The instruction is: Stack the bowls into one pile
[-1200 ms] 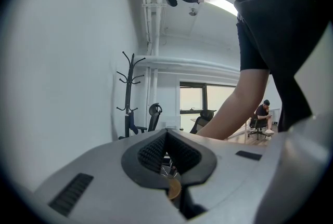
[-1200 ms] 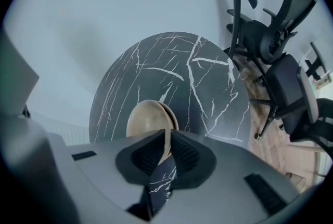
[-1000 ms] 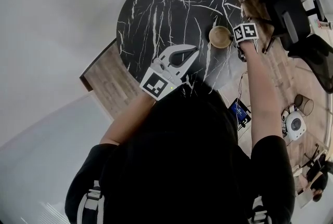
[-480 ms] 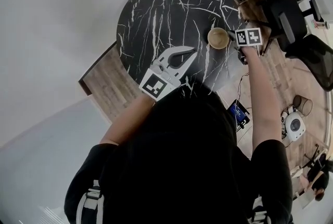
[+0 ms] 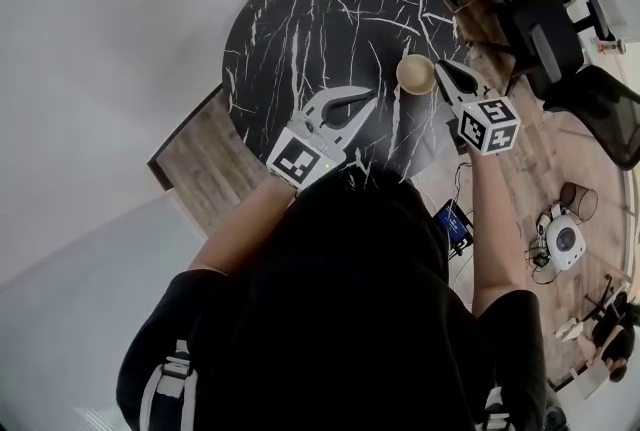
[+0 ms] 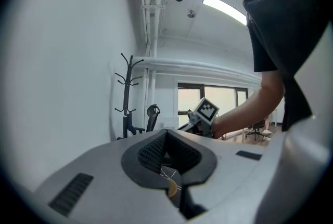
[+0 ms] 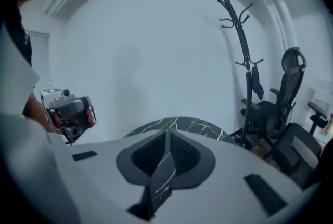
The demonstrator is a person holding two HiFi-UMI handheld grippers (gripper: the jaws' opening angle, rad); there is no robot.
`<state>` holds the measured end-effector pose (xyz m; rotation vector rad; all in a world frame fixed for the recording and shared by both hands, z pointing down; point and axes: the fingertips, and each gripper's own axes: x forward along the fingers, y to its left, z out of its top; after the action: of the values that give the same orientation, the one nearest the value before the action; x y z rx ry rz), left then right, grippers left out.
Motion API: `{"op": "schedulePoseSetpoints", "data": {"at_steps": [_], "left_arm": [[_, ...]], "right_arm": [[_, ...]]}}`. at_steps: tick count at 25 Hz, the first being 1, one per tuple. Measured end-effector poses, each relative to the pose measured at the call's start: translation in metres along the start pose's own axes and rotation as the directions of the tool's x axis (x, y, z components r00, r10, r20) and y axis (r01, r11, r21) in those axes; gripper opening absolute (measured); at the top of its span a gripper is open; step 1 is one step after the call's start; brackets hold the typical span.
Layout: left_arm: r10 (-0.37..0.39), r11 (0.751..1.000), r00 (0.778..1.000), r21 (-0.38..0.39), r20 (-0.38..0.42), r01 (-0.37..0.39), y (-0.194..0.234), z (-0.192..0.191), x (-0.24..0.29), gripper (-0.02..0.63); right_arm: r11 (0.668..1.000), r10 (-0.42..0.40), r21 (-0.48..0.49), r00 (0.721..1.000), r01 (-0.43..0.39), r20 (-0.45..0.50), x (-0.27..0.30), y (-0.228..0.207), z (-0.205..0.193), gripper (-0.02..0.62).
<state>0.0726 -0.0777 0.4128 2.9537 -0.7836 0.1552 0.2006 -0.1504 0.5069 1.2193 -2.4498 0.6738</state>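
Observation:
A tan wooden bowl [image 5: 416, 74] sits on the right part of the round black marble table [image 5: 300, 29]; whether it is one bowl or a pile I cannot tell. My right gripper [image 5: 441, 67] hangs just right of the bowl and above it. It points toward the bowl, its jaws are closing, the tips are all but together and nothing is between them [image 7: 167, 134]. My left gripper [image 5: 372, 97] hovers over the table's near edge, left of the bowl, with its tips together and empty [image 6: 166, 133]. A sliver of the bowl [image 6: 171, 190] shows through its jaws.
Black office chairs [image 5: 540, 29] crowd the wooden floor beyond the table's right side. A coat stand [image 7: 242, 62] rises by the white wall. A round white device [image 5: 567, 241] and a blue item [image 5: 460, 216] lie on the floor to the right.
My right gripper has risen off the bowl's right rim and tilted, so its marker cube has swung toward me. The bowl stayed on the table. The left gripper has kept still.

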Motion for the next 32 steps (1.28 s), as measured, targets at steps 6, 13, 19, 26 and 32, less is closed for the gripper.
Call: {"op": "schedulePoseSetpoints", "data": {"at_steps": [6, 13, 19, 26, 32], "left_arm": [[-0.05, 0.999, 0.999, 0.015, 0.004, 0.05, -0.008, 0.0, 0.006, 0.003], [-0.132, 0.991, 0.991, 0.039, 0.006, 0.131, -0.027, 0.002, 0.013, 0.003], [-0.187, 0.982, 0.982, 0.043, 0.008, 0.186, -0.046, 0.003, 0.016, 0.003], [-0.232, 0.972, 0.973, 0.051, 0.001, 0.231, -0.063, -0.002, 0.021, 0.003], [-0.248, 0.967, 0.969, 0.055, -0.008, 0.248, -0.071, -0.004, 0.02, 0.003]], "right_arm": [[0.993, -0.073, -0.083, 0.983, 0.088, 0.167, -0.053, 0.041, 0.024, 0.008], [0.972, -0.09, -0.182, 0.954, 0.146, 0.286, -0.094, 0.092, 0.027, 0.002], [0.971, -0.114, -0.167, 0.941, 0.174, 0.318, -0.111, 0.118, 0.02, 0.0], [0.983, -0.092, -0.12, 0.932, 0.142, 0.351, -0.115, 0.125, 0.006, 0.0], [0.987, -0.093, -0.095, 0.935, 0.133, 0.342, -0.114, 0.124, 0.0, 0.0]]}}
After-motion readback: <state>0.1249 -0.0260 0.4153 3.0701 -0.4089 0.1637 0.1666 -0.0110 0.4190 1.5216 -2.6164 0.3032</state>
